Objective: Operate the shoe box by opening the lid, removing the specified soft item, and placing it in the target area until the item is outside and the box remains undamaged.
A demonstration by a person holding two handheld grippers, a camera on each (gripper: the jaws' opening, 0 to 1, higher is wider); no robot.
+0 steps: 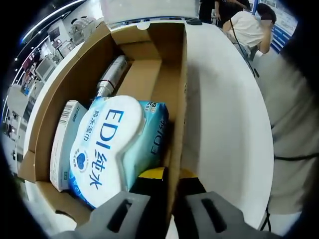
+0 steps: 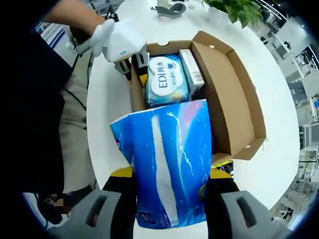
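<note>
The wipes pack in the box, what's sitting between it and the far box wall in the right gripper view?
A slim white carton lies between the wipes pack and the box wall in the right gripper view.

boxes: one open cardboard shoe box (image 2: 239, 94) | wet-wipe packs: one, marked EDI (image 1: 107, 147) | small white cartons: one (image 1: 64, 144) | silver cylinders: one (image 1: 110, 75) | blue soft packs: one (image 2: 167, 159) | grippers: two, left gripper (image 1: 172, 199), right gripper (image 2: 169, 199) | potted plants: one (image 2: 239, 9)
</note>
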